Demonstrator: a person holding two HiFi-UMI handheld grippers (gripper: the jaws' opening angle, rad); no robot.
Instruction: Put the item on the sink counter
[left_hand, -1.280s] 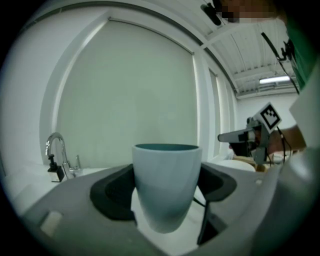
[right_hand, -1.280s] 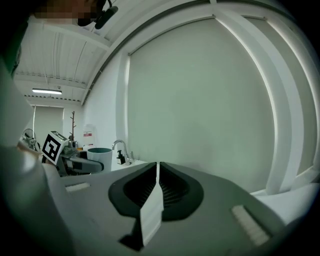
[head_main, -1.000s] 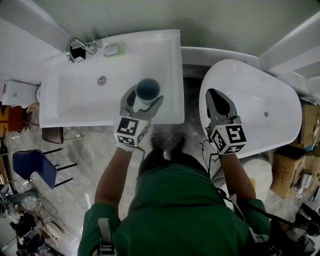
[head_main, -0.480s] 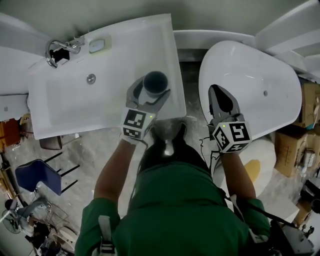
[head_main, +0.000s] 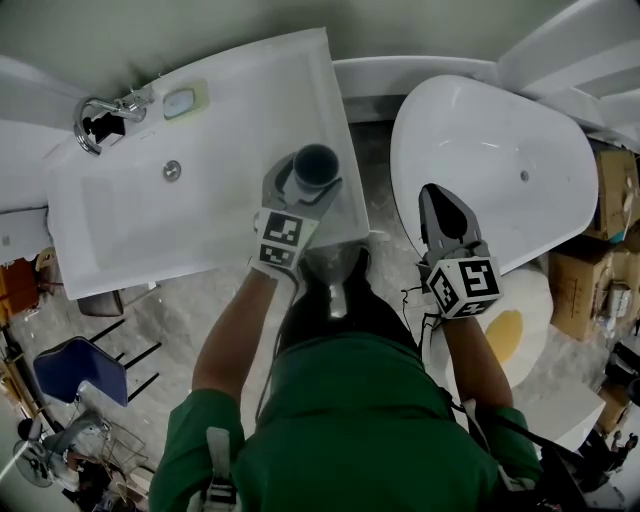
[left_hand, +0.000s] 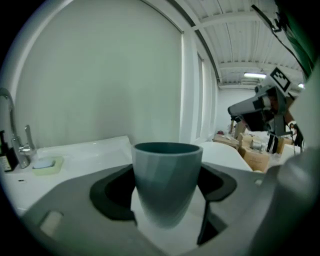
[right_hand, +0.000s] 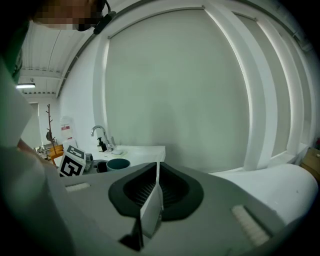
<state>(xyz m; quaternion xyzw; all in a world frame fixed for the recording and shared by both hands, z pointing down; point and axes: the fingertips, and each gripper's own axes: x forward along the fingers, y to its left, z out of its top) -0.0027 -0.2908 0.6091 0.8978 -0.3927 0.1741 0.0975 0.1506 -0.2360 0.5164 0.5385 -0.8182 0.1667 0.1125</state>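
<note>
Over sink counter (head_main: 235, 105), upright teal cup (head_main: 316, 166)

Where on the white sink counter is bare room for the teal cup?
Bare: the right strip of the white sink counter, between the rectangular basin and its edge, and the back rim right of the green soap dish. Crowded: back-left corner, by the chrome tap.

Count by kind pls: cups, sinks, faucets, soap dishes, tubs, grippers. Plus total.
cup: 1
sink: 1
faucet: 1
soap dish: 1
bathtub: 1
grippers: 2 (left gripper, right gripper)
Total: 7
</note>
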